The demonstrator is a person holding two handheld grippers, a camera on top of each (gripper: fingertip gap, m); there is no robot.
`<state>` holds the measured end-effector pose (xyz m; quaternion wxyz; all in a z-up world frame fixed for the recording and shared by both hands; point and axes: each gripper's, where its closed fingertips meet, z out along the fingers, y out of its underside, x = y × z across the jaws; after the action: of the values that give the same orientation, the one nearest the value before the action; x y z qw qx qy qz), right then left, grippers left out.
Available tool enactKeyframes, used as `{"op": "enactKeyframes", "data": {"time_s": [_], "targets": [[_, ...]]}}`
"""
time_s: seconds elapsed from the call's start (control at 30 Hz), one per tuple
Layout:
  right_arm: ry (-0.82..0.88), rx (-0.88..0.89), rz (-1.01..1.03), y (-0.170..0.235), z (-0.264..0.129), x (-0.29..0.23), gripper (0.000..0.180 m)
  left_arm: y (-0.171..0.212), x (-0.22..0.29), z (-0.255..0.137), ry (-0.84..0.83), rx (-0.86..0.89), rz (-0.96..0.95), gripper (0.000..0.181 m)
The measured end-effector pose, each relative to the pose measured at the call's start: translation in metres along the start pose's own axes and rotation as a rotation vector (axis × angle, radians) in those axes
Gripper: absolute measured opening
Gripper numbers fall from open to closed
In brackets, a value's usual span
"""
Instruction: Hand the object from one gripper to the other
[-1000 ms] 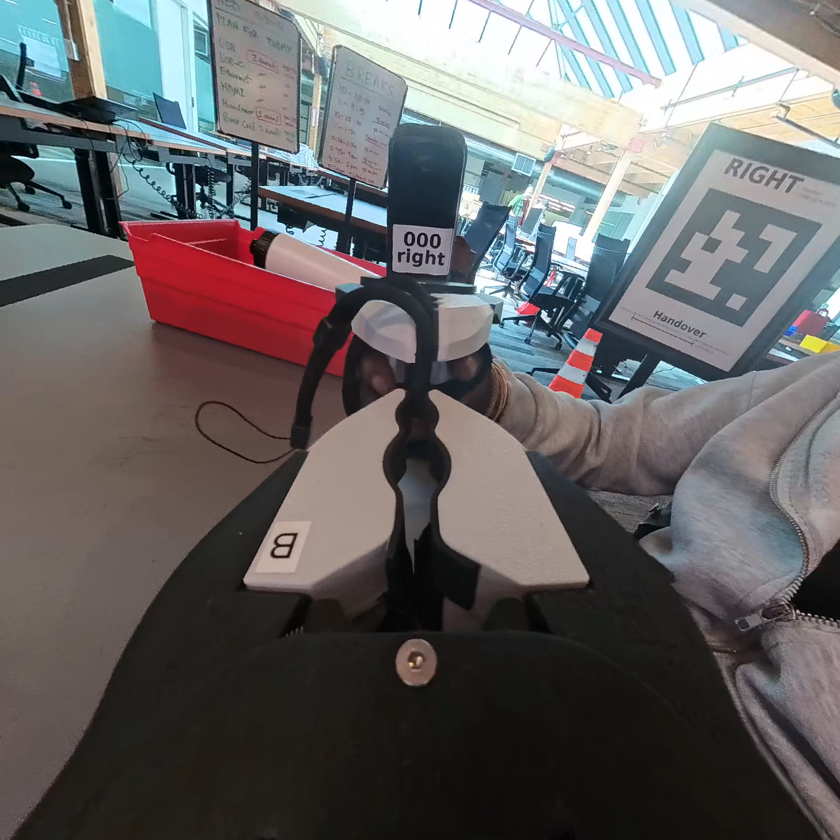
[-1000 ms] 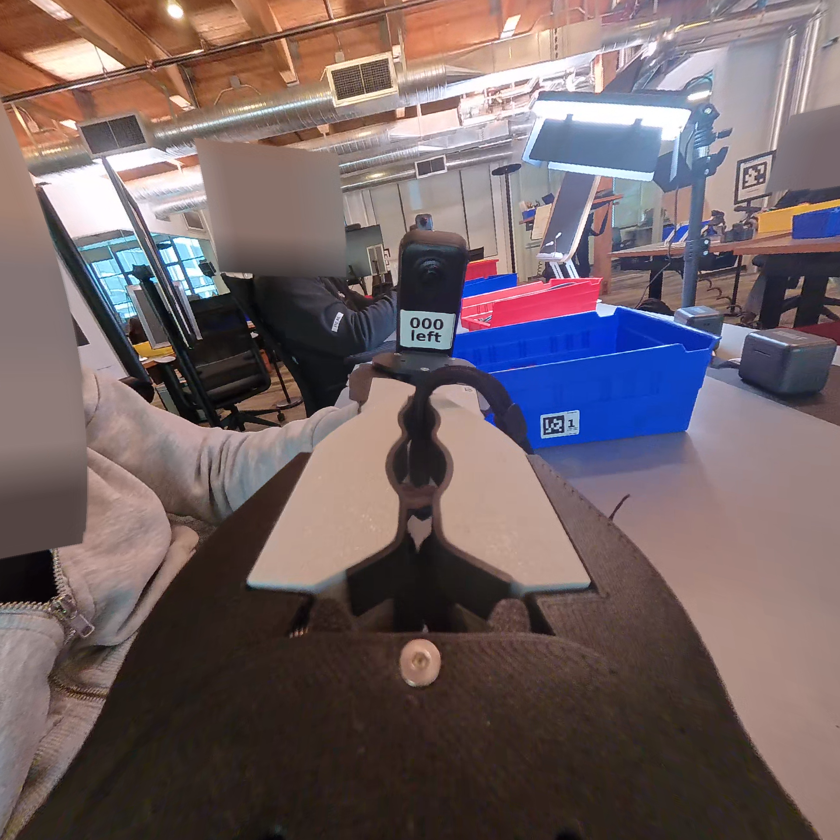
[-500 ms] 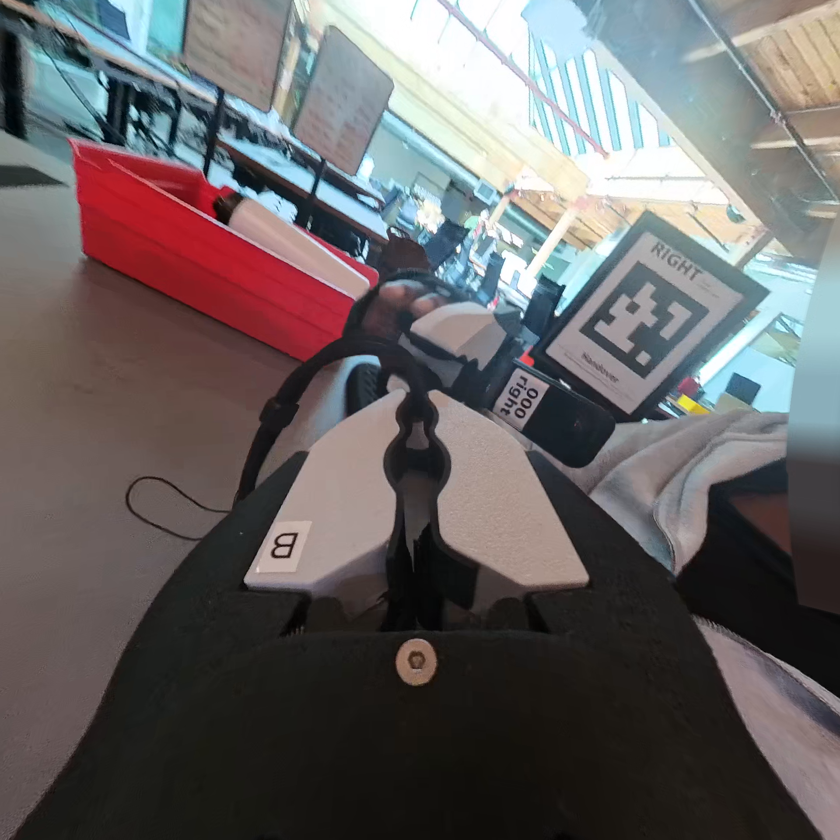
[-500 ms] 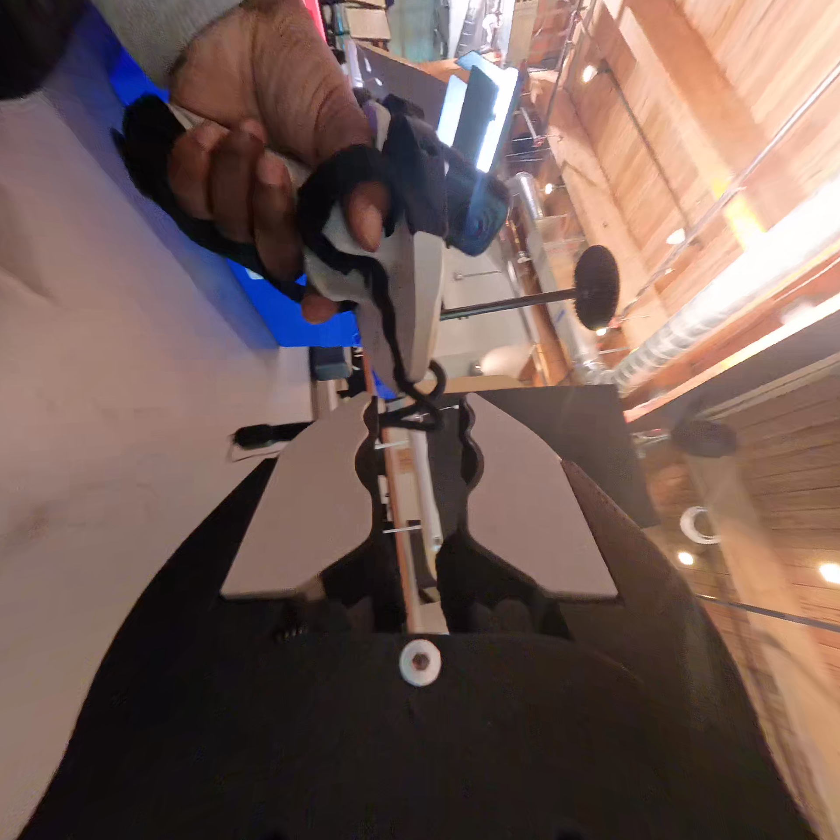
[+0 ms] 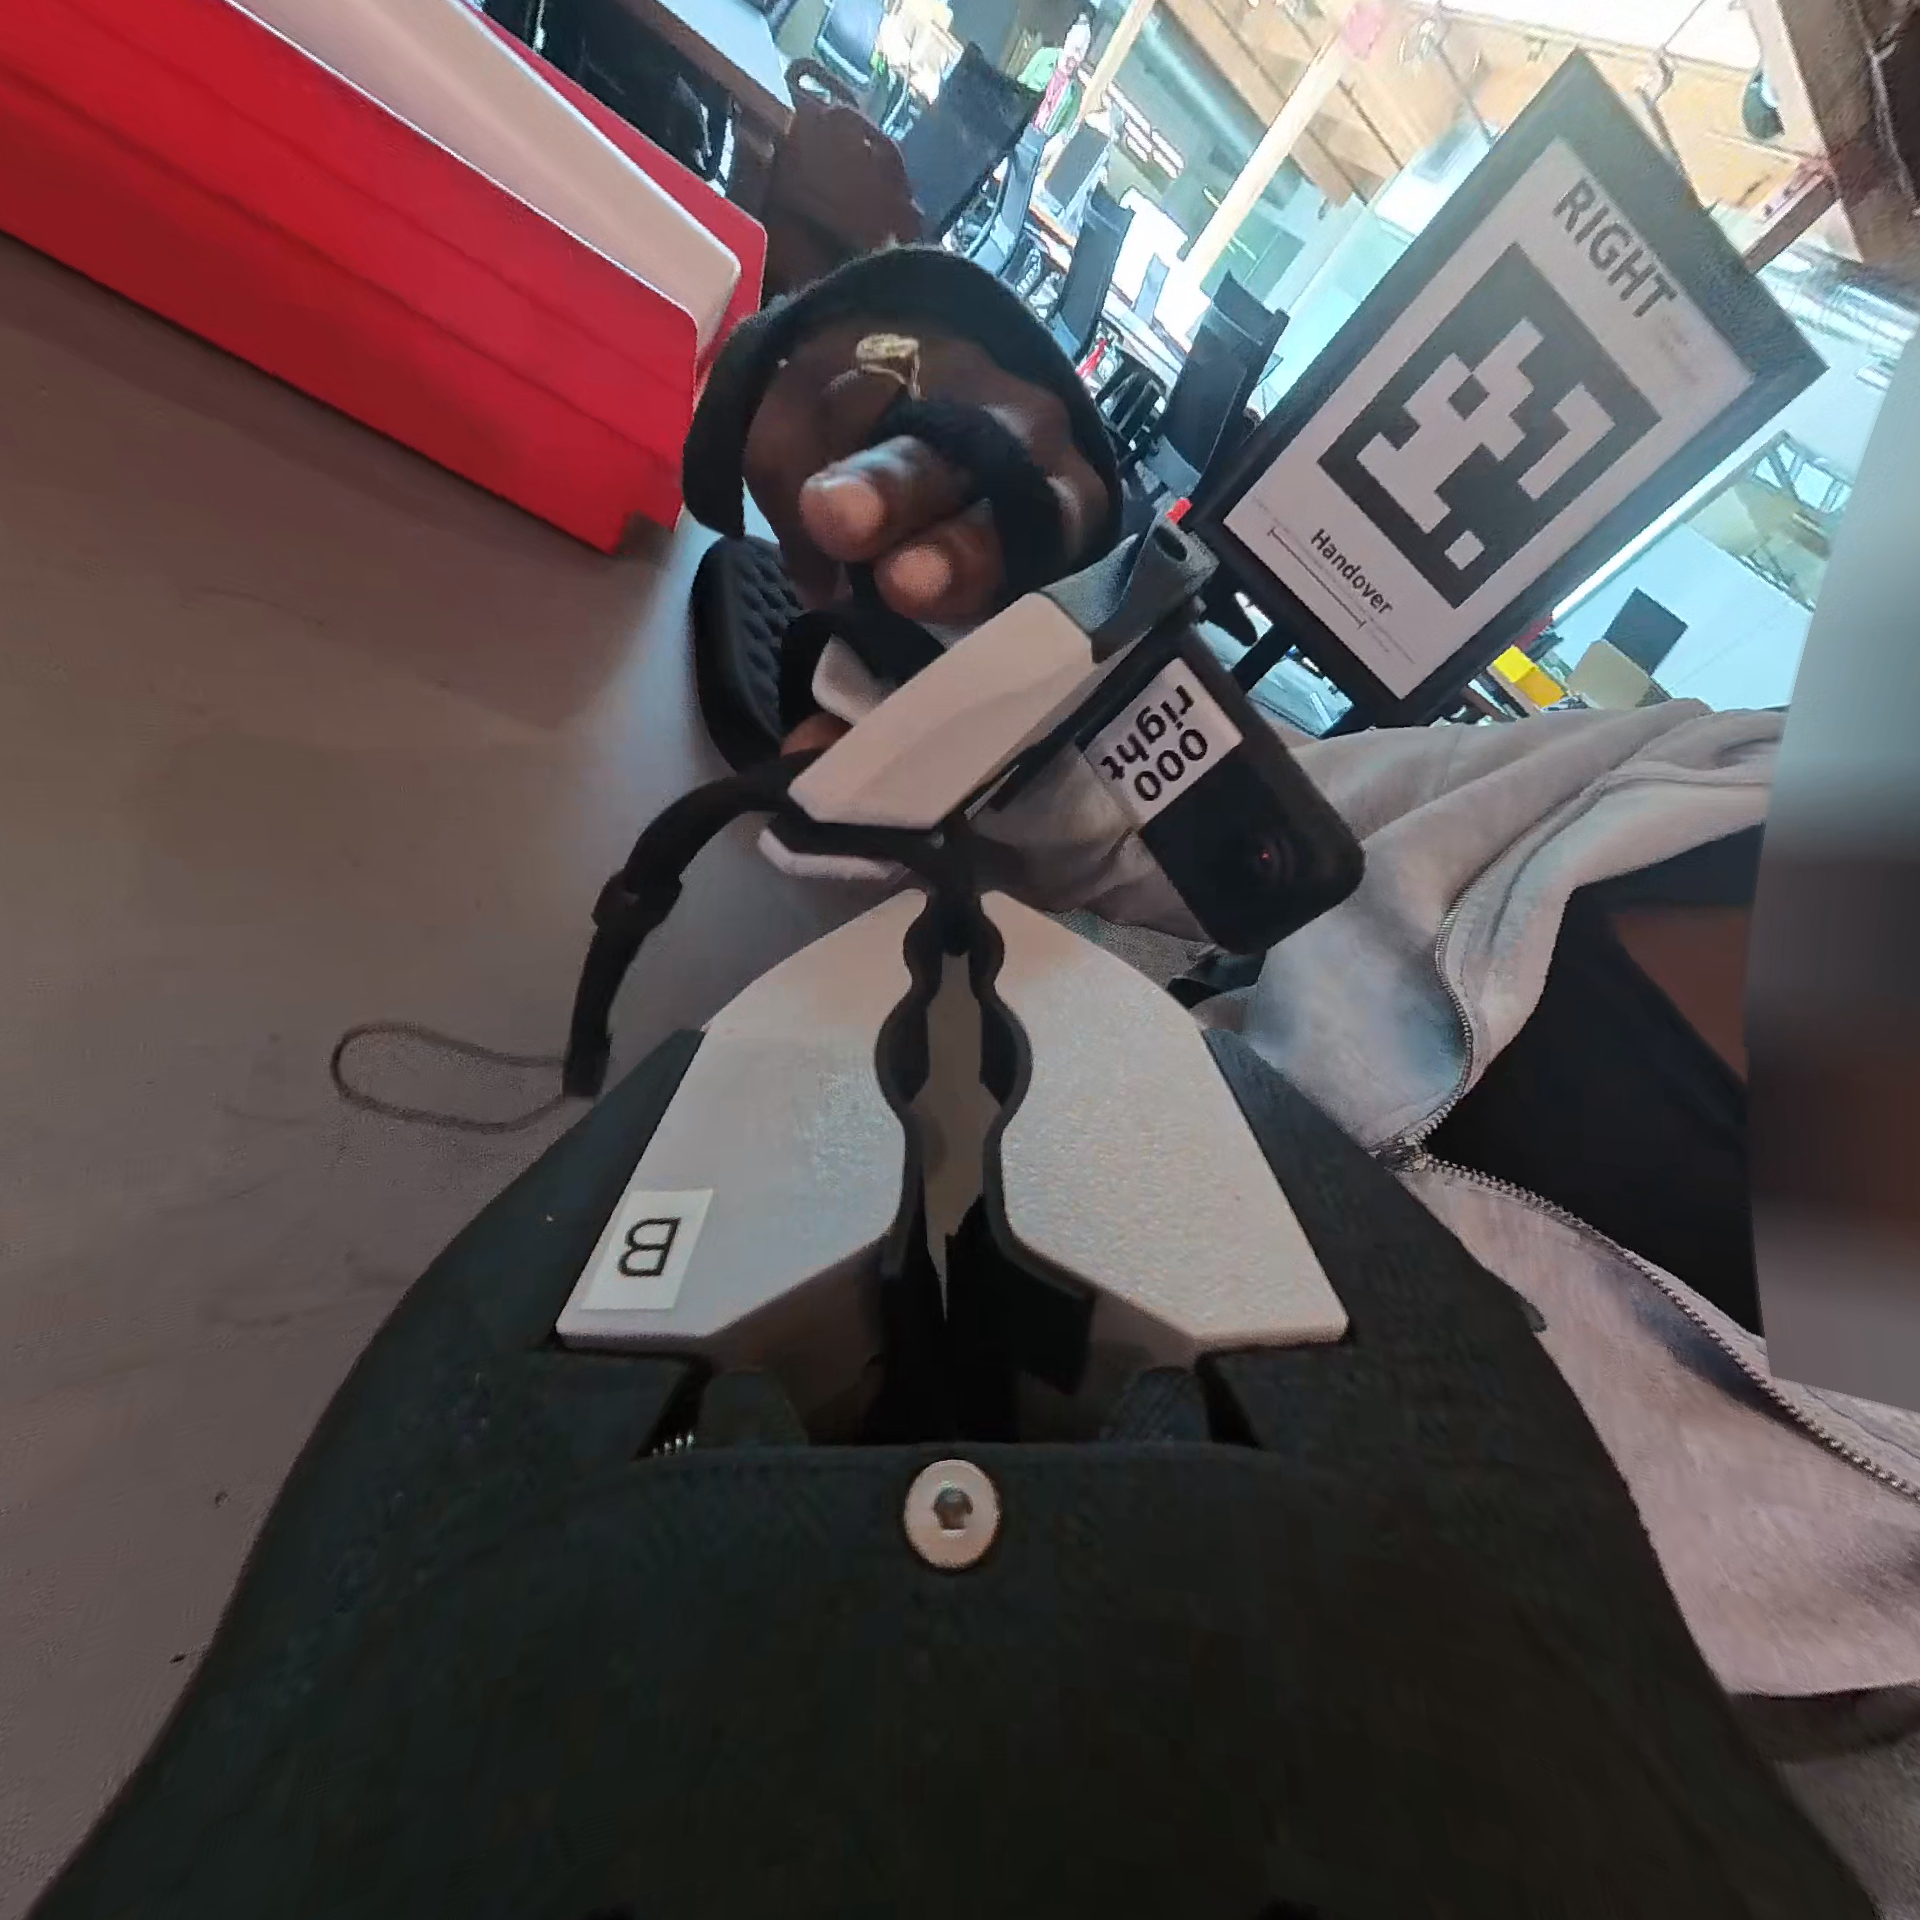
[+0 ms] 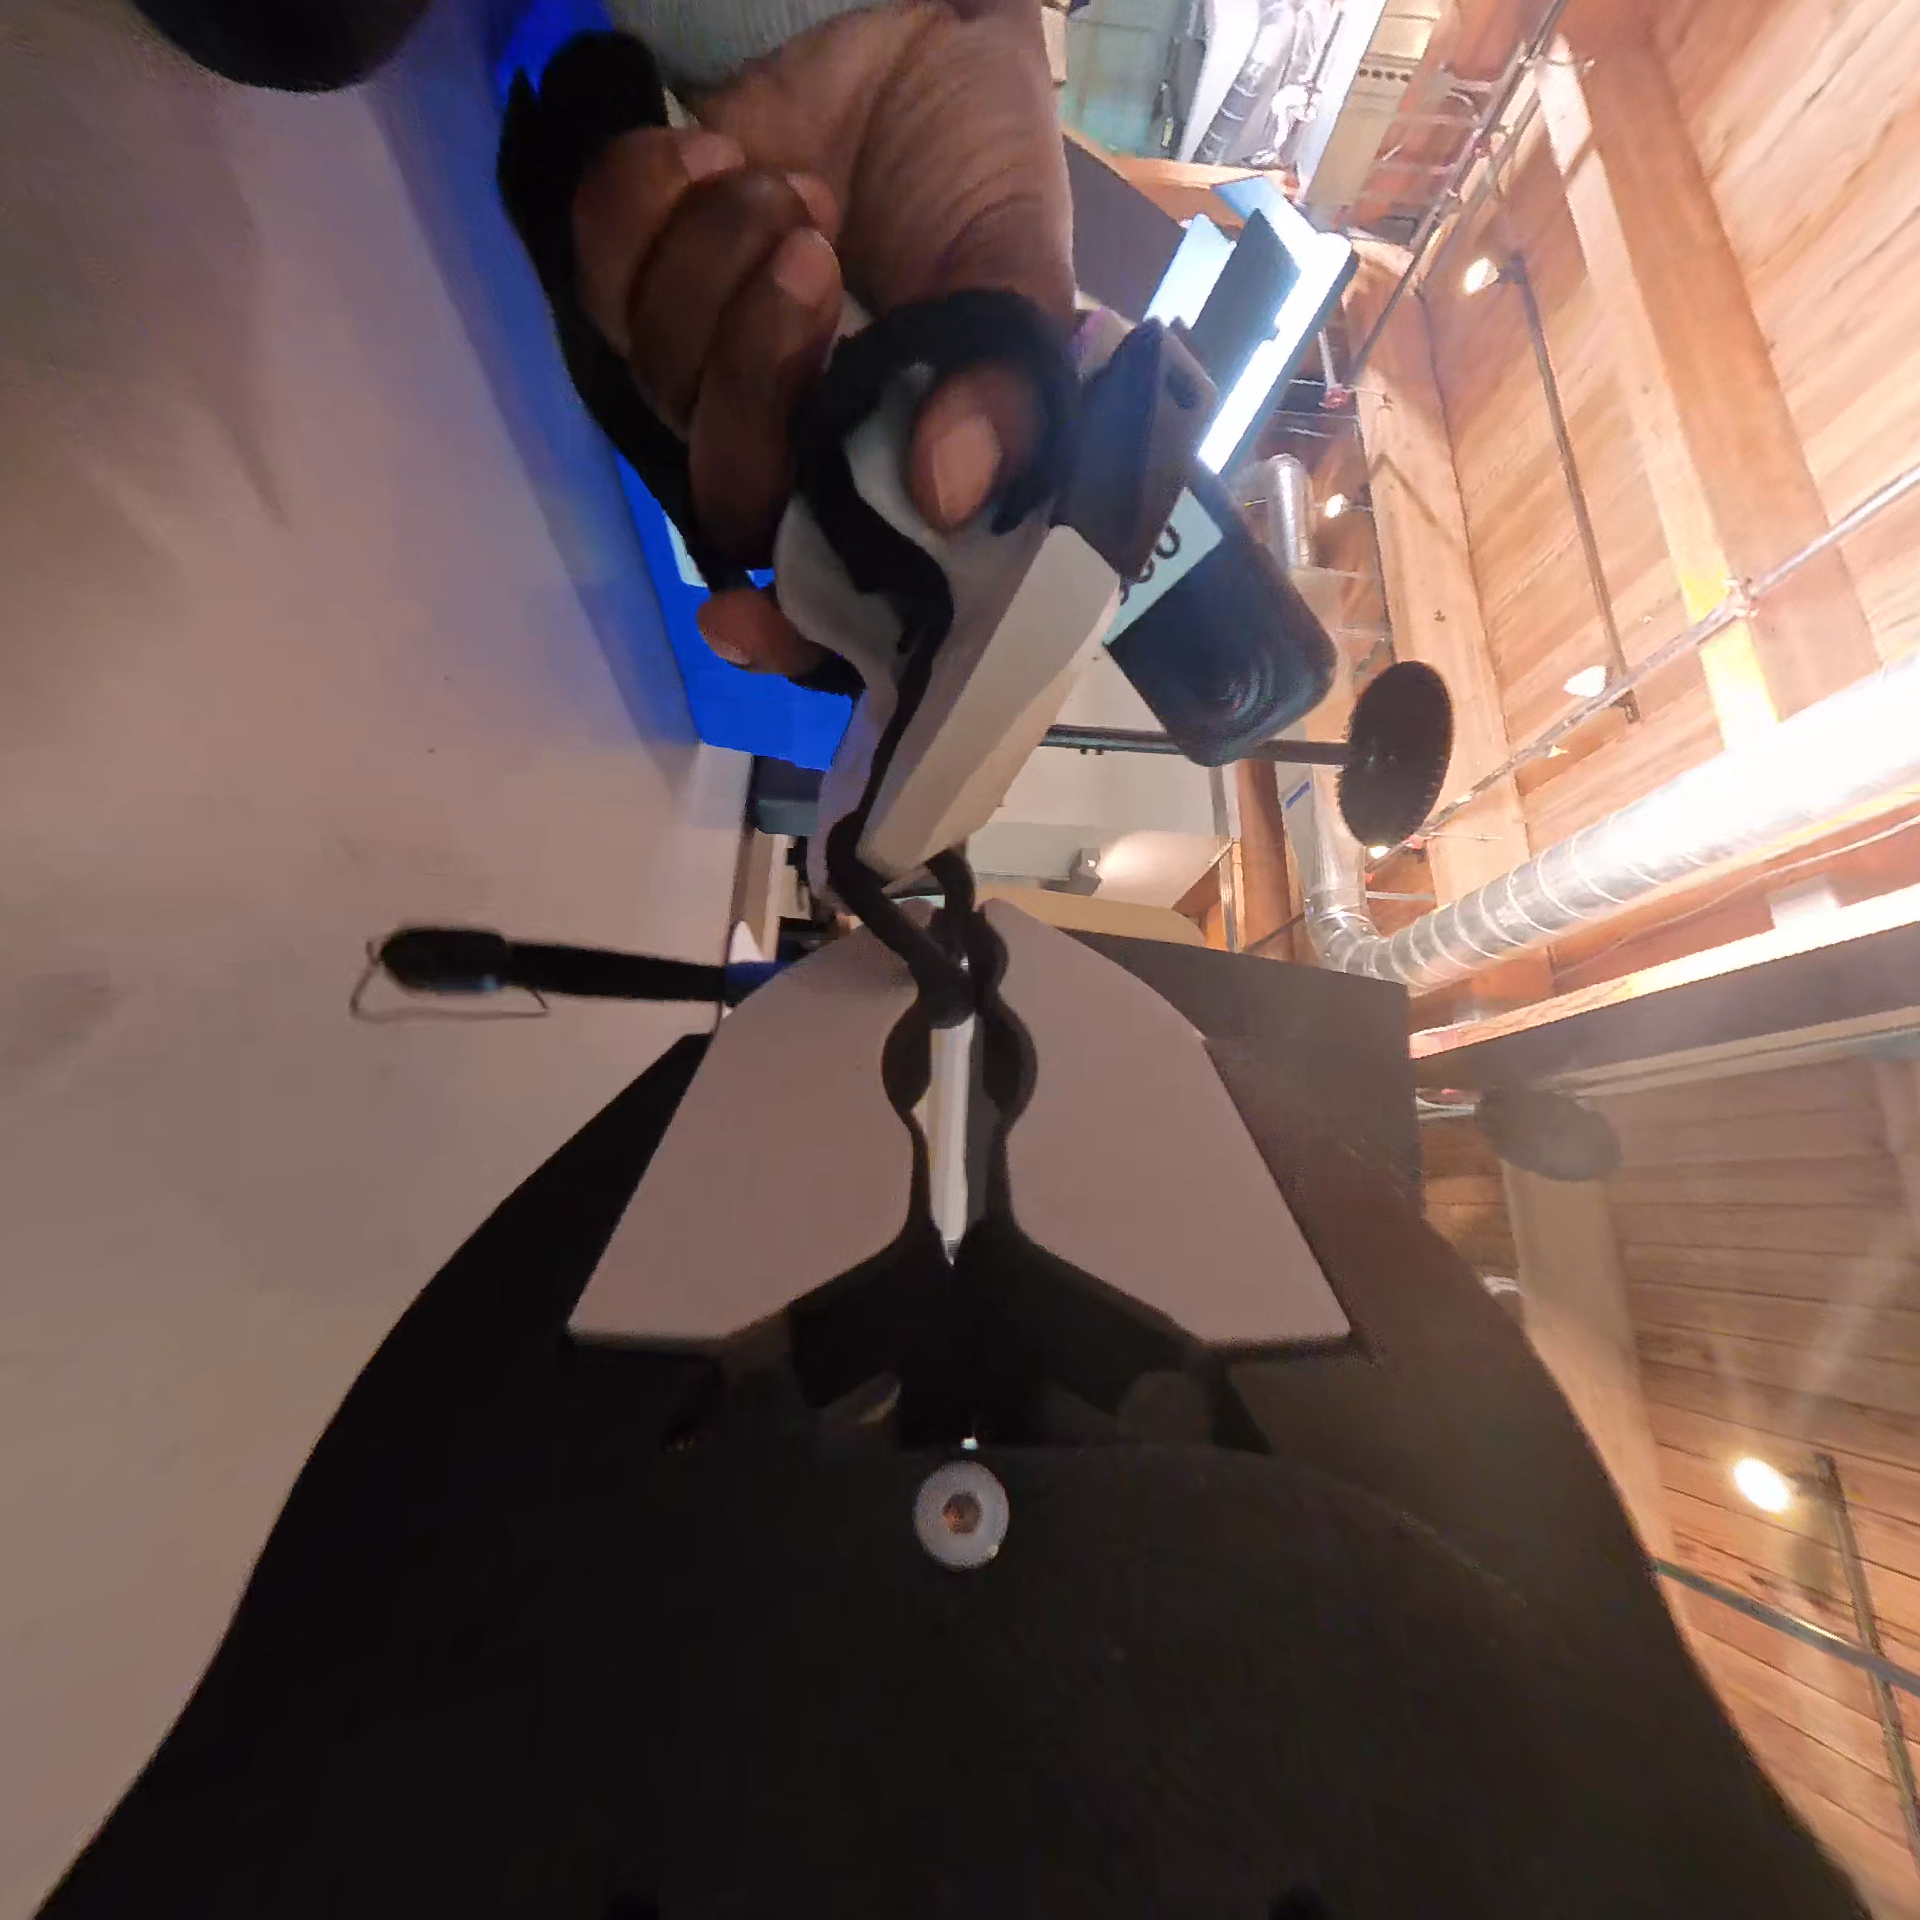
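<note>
At upper left in the left wrist view, a red bin on the grey table, with a white cylinder lying inside. In the right wrist view, a blue bin behind the left hand; contents hidden.

Left gripper: fingers drawn nearly together, only a thin slit lower down, tips pinched on a black cord. From that pinch, cord arching out to the left and down to the table, ending just beside a thin string loop lying flat there.

Right gripper: rolled onto its side, so table and ceiling appear turned. Fingers likewise closed to a narrow slit, tips clamped on the same cord where it crosses between them. Tip to tip with the left gripper, both gripping the cord at almost one spot. Beyond, the cord's free end stretched out sideways above the table.

In the left wrist view, right hand wrapped round its handle, a black strap over the knuckles, camera tilted down to the right. Behind it, a framed marker board; at right, a grey zipped sleeve.
</note>
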<state>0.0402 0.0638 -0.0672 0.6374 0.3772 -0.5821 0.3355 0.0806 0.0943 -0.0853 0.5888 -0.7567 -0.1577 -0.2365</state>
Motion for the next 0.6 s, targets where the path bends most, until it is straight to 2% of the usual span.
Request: {"op": "enactKeyframes", "data": {"time_s": [0.03, 0.1, 0.17, 0.27, 0.4, 0.47, 0.6], "targets": [[-0.018, -0.002, 0.022, 0.001, 0.0, -0.002, 0.004, -0.001, 0.0, 0.0, -0.002, 0.003, 0.006, 0.005], [-0.035, 0.001, 0.128, 0.004, 0.001, 0.0, 0.003, -0.005, 0.002, -0.002, 0.007, 0.026, 0.02, 0.019], [-0.054, 0.009, 0.329, 0.012, 0.001, 0.005, 0.004, -0.015, 0.003, -0.008, -0.008, 0.077, 0.073, 0.033], [-0.152, 0.056, 0.748, 0.024, 0.001, 0.007, 0.004, -0.031, -0.012, -0.022, -0.179, 0.175, 0.217, 0.04], [-0.332, 0.236, 1.305, 0.019, -0.004, 0.012, 0.003, -0.049, -0.025, -0.032, -0.358, 0.3, 0.386, 0.044], [-0.369, 0.298, 1.422, 0.016, -0.005, 0.015, 0.003, -0.047, -0.023, -0.025, -0.342, 0.282, 0.399, 0.043], [-0.421, 0.383, 1.485, 0.004, -0.009, 0.021, 0.003, -0.035, -0.028, -0.012, -0.333, 0.204, 0.385, 0.035]]}}
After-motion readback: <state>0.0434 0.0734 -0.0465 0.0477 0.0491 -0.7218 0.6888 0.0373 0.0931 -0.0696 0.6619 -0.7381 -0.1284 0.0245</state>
